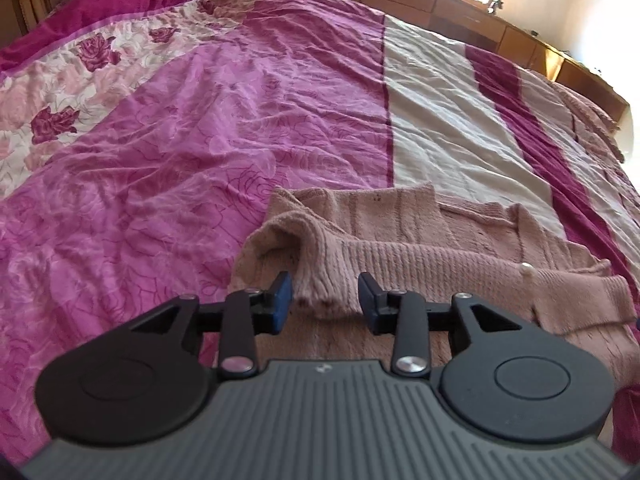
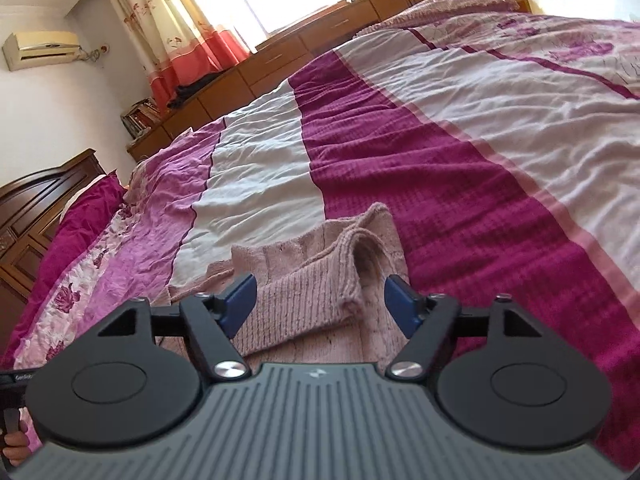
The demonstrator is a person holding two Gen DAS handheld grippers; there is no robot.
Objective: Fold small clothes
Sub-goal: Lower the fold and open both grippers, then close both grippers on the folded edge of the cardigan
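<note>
Your pink knit sweater (image 1: 400, 240) lies on the bed (image 1: 200, 140) near its front edge, both sleeves folded in across the body. Only your left view shows the small white button (image 1: 526, 269) on its front; only your right view shows the air conditioner (image 2: 42, 49) and curtains (image 2: 176, 28). Your left gripper (image 1: 325, 294) hovers low, jaws apart around a sleeve cuff. Your right gripper (image 2: 320, 300) straddles the other cuff, jaws wide apart

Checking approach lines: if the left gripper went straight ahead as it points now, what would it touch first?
Most likely the ribbed sleeve cuff of the pink sweater, lying between the open fingers of the left gripper; depth is uncertain.
</note>
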